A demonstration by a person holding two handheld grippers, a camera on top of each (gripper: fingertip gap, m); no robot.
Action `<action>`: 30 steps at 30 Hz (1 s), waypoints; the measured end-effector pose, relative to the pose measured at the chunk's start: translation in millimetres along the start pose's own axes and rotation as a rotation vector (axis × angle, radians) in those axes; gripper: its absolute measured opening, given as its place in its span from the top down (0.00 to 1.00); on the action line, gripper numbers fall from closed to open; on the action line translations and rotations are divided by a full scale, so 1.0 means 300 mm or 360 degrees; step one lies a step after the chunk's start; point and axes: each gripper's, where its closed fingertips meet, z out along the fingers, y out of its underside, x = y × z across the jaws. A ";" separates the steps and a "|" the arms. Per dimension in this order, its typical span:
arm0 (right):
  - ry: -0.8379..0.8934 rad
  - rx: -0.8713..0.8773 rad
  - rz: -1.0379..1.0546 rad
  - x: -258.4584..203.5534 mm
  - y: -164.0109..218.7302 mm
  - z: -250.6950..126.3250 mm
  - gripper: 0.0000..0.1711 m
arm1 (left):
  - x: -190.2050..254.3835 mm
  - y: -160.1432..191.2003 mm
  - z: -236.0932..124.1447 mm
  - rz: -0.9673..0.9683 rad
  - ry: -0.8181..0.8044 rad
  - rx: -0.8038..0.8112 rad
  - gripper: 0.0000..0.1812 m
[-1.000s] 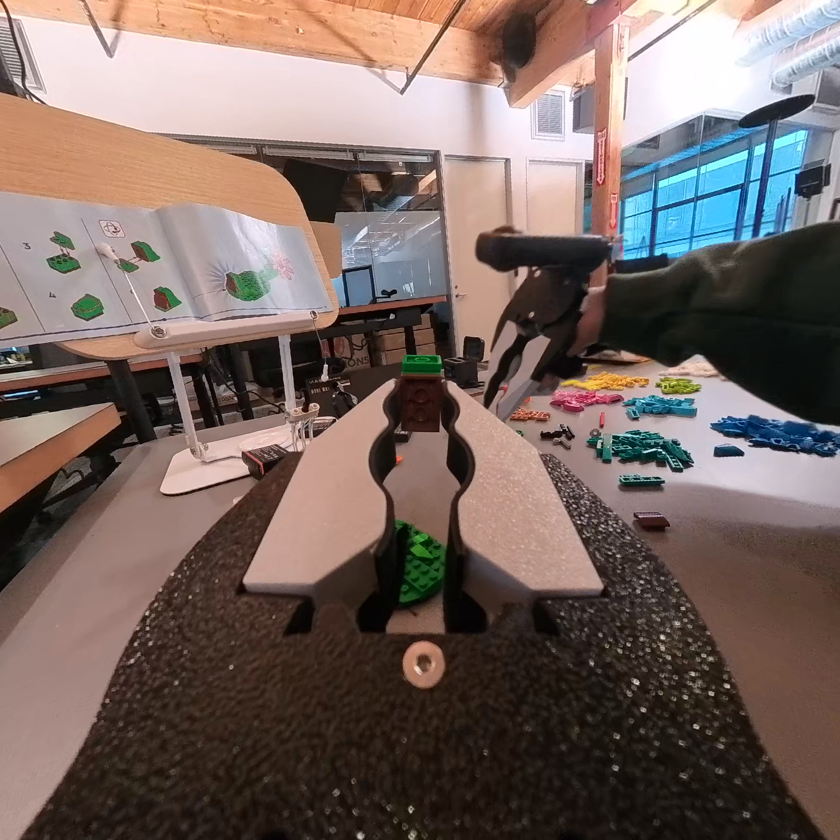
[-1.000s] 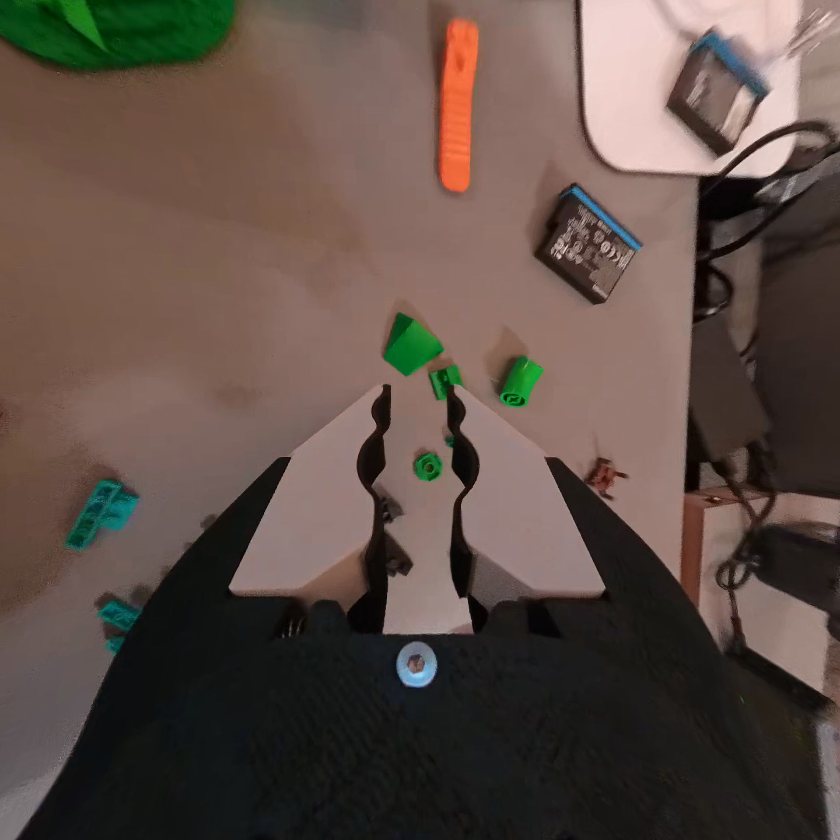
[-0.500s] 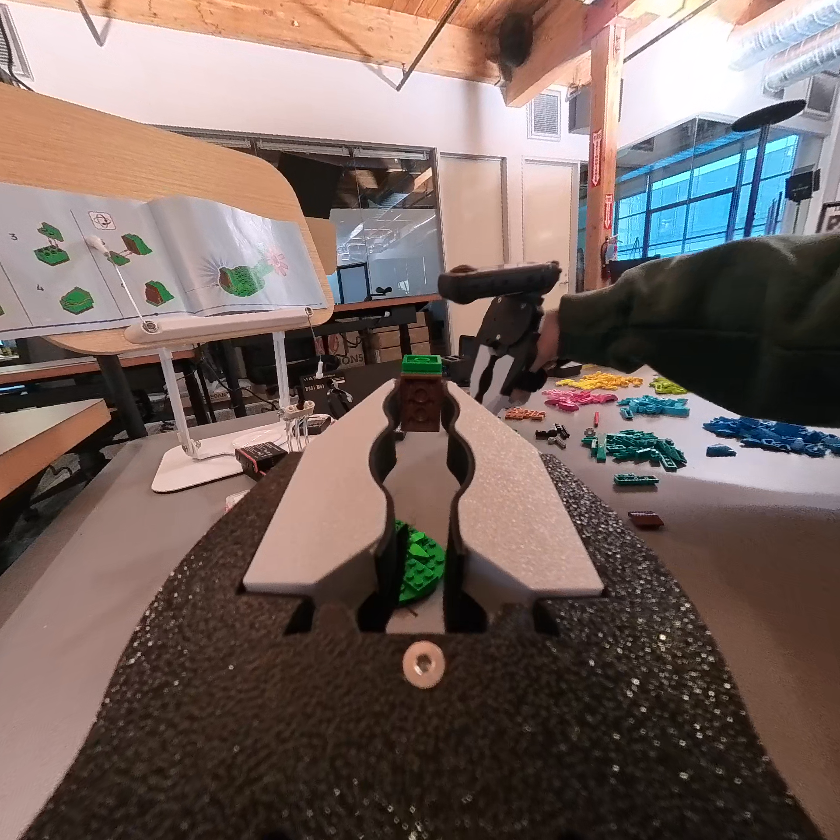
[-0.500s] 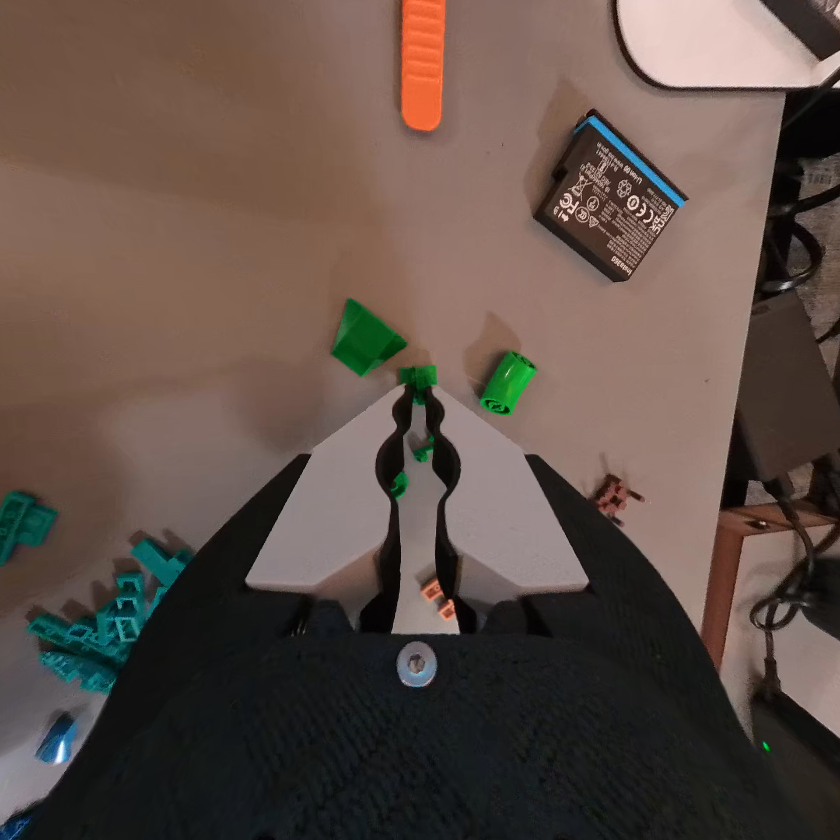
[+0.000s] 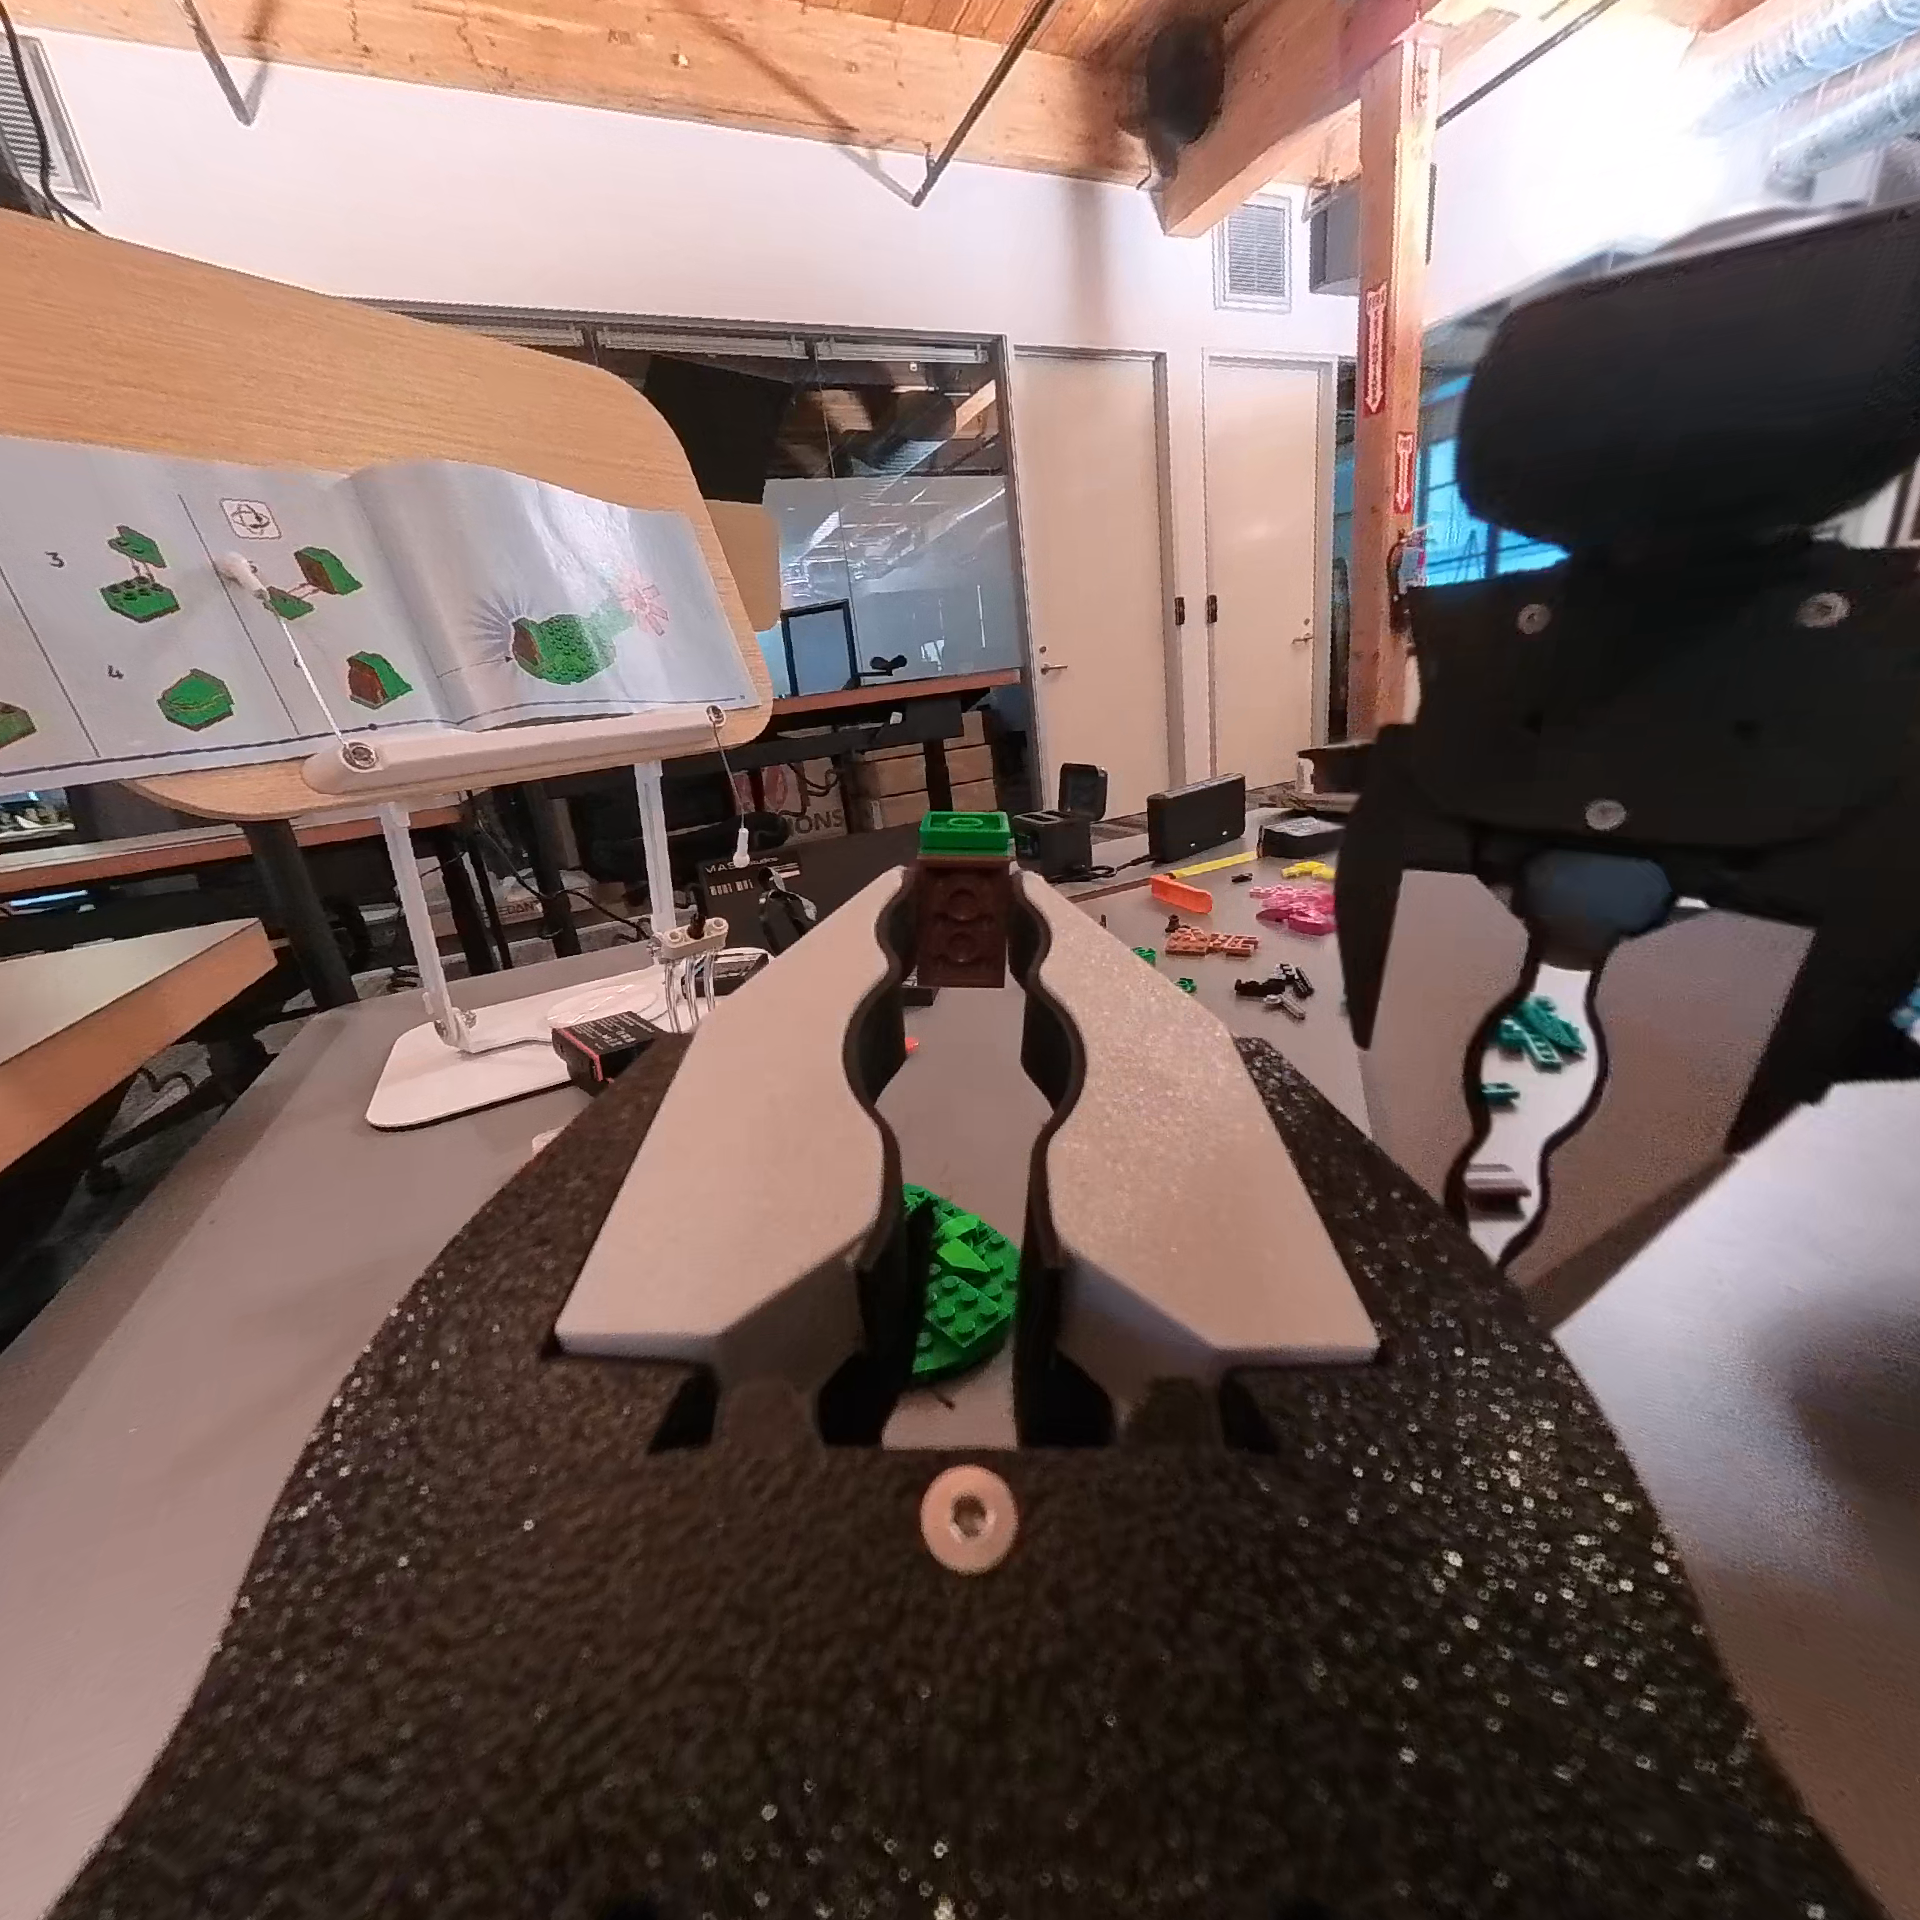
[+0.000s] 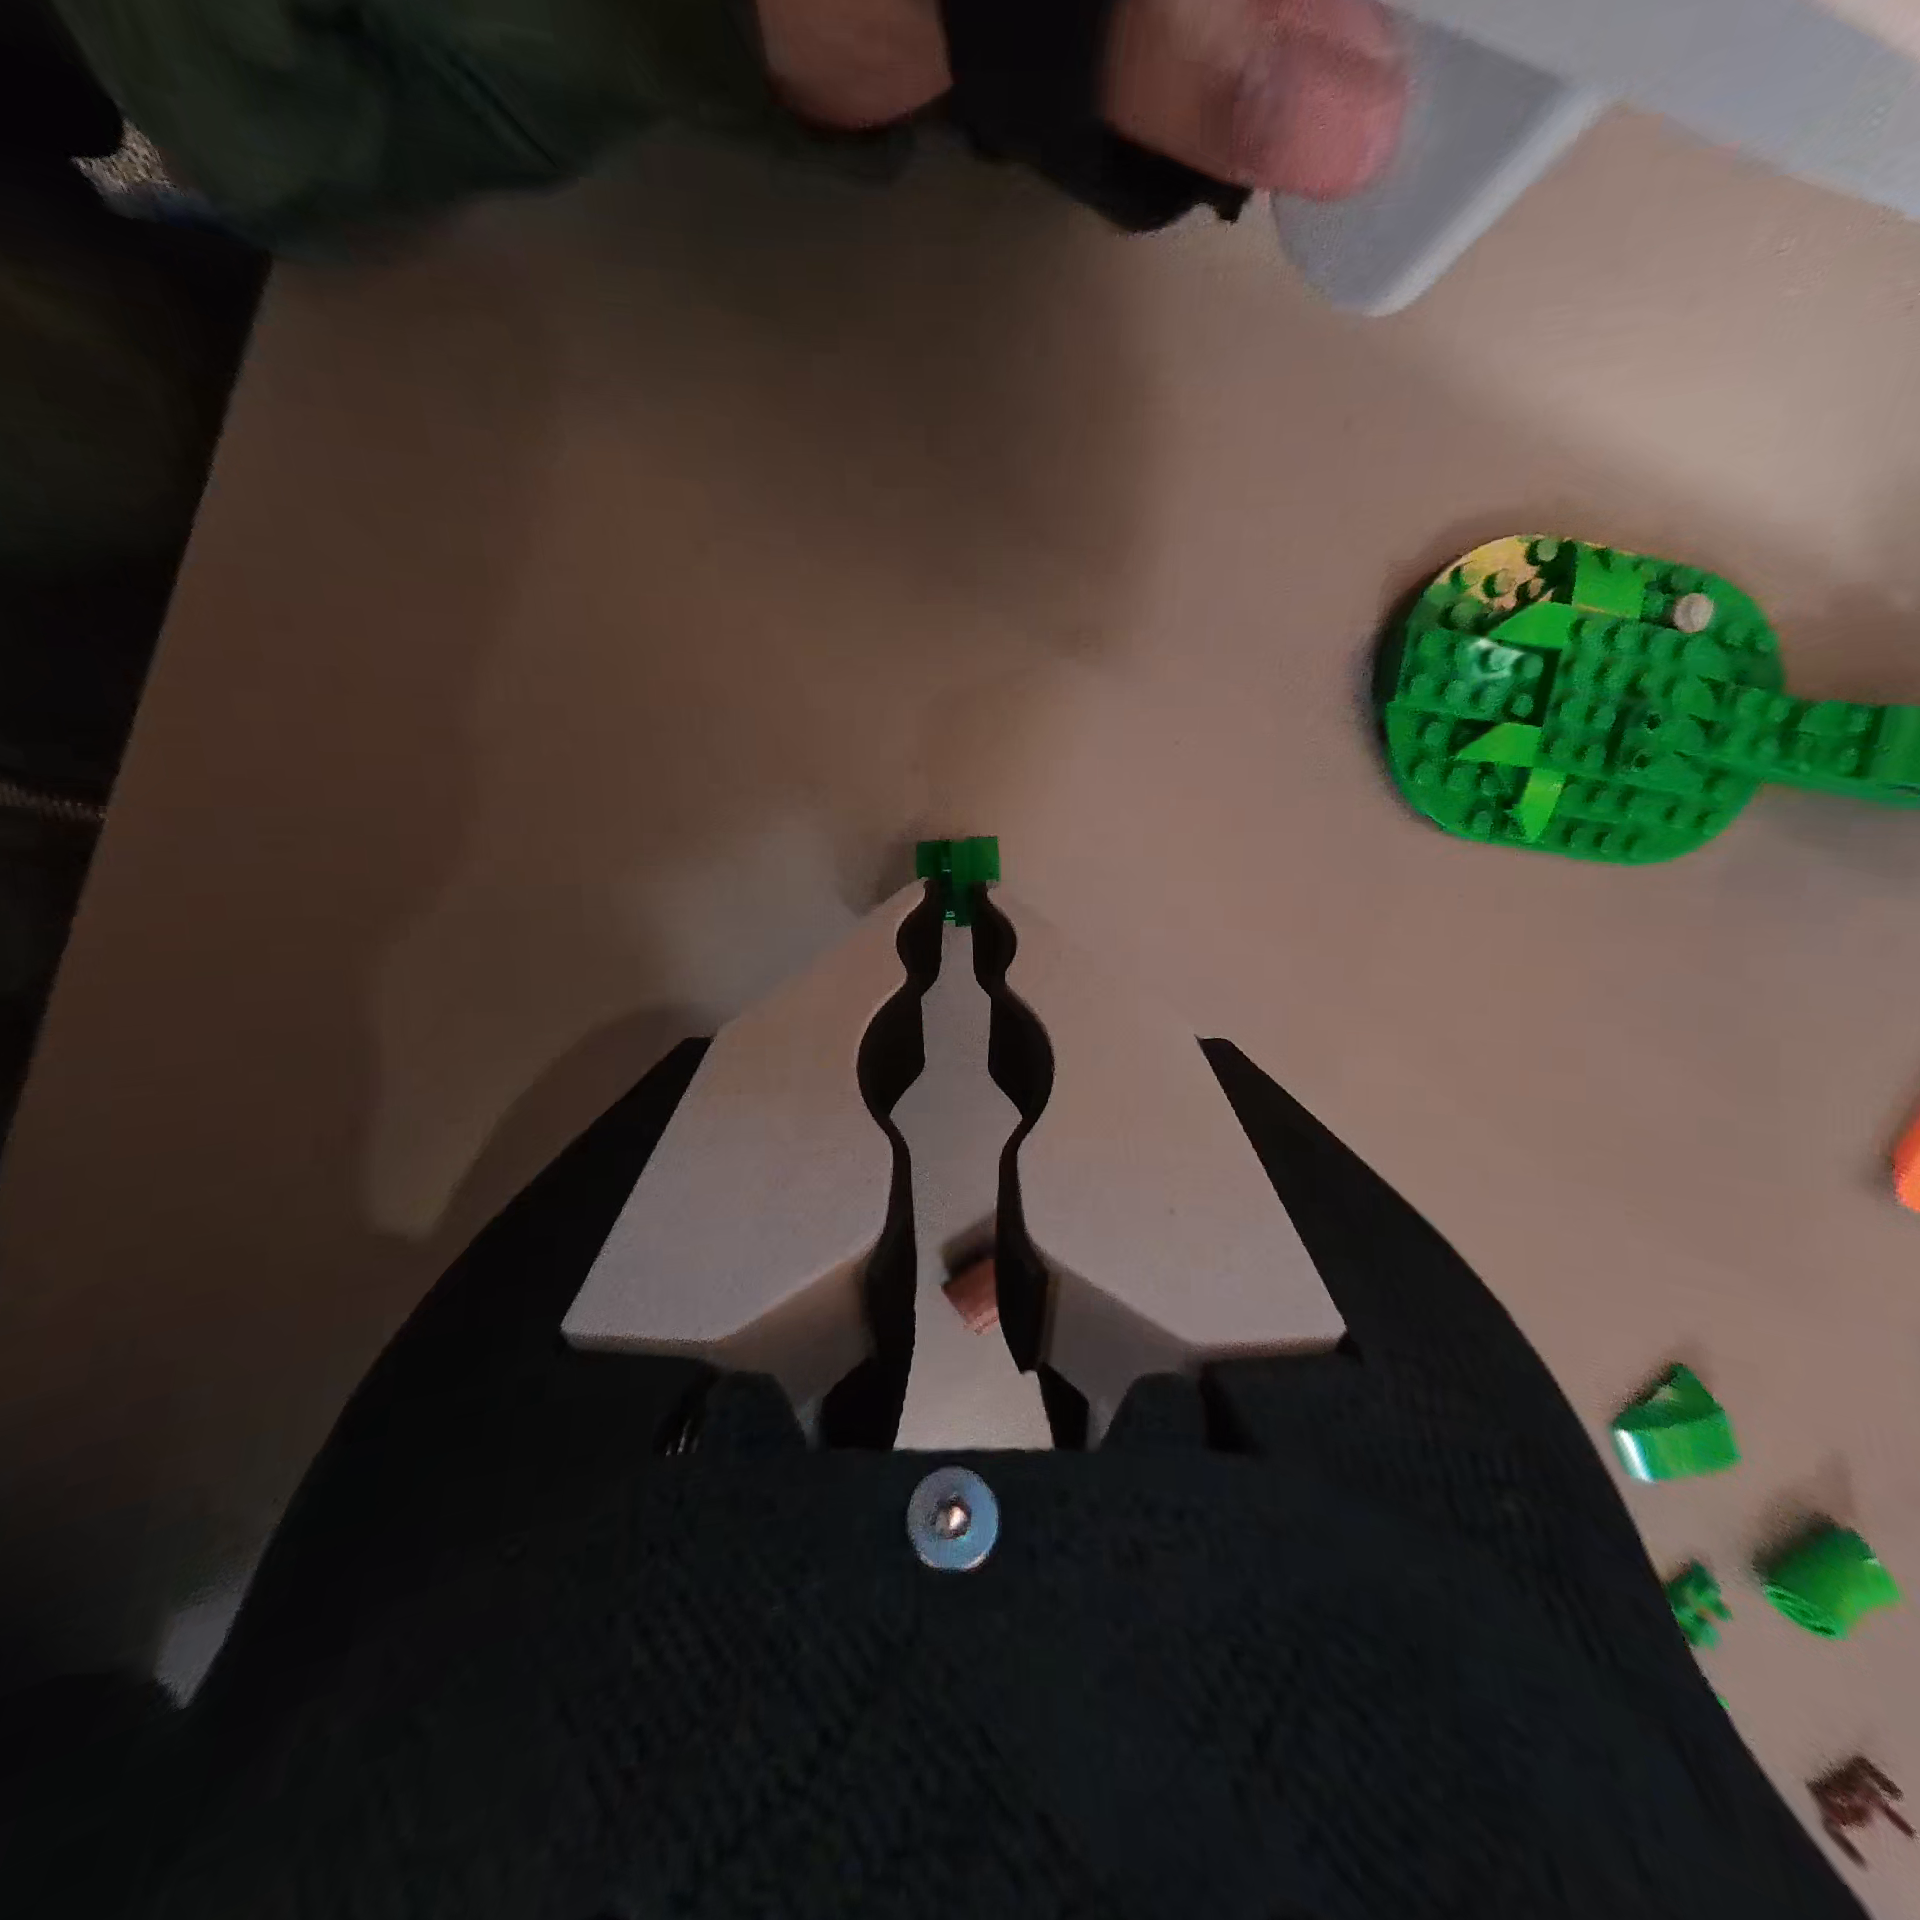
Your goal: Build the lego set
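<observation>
My left gripper [image 5: 961,914] is shut on a small stack, a brown brick with a green tile on top [image 5: 964,831], held upright above the table. The round green studded base [image 5: 961,1309] lies on the table below, seen between my fingers; in the right wrist view it [image 6: 1558,717] lies to the right. My right gripper [image 6: 956,894] is shut on a small green piece [image 6: 958,862] at its tips, above bare table. In the left wrist view the right gripper [image 5: 1507,1236] hangs close at the right, pointing down.
An open instruction booklet [image 5: 364,613] stands on a white stand at the left. Loose green pieces [image 6: 1673,1423], an orange separator [image 5: 1179,891] and piles of pink [image 5: 1294,904] and teal pieces [image 5: 1538,1029] lie to the right. A hand [image 6: 1247,94] shows at the top.
My right gripper closed on the small green piece among the loose parts, lifted it and carried it near the left gripper. The left gripper kept holding the brown stack almost still.
</observation>
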 end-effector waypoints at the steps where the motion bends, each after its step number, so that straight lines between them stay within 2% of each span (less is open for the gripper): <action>1: 0.0016 -0.0017 0.0005 -0.003 0.005 0.008 0.98 | 0.001 0.000 0.000 0.0002 0.0000 -0.0001 0.93; 7: 0.0060 -0.0063 0.0013 -0.016 0.022 0.032 0.98 | 0.005 0.001 0.000 0.0007 0.0008 -0.0003 0.93; 12: 0.0115 -0.0023 0.0090 -0.011 0.010 -0.001 0.78 | 0.005 0.002 0.000 0.0010 0.0008 -0.0006 0.93; 13: 0.0157 0.0018 0.0085 -0.004 -0.004 -0.024 0.75 | 0.005 0.002 0.000 0.0011 0.0007 -0.0005 0.93; 16: 0.0287 0.0195 0.0127 0.027 -0.049 -0.102 0.75 | 0.006 0.001 0.001 0.0020 0.0007 -0.0006 0.93; 18: 0.0493 0.0380 0.0229 0.095 -0.084 -0.162 0.75 | 0.009 -0.002 0.000 0.0051 0.0001 -0.0003 0.93; 20: 0.0658 0.0622 0.0391 0.154 -0.124 -0.227 0.79 | 0.017 -0.003 0.003 0.0113 -0.0010 -0.0016 0.93; 24: 0.0737 0.1049 0.0605 0.196 -0.191 -0.325 0.85 | 0.044 -0.003 0.022 0.0355 -0.0063 -0.0076 0.93; 30: 0.0793 0.1090 0.0645 0.237 -0.205 -0.320 0.80 | 0.117 0.002 0.041 0.0636 -0.0049 -0.0116 0.93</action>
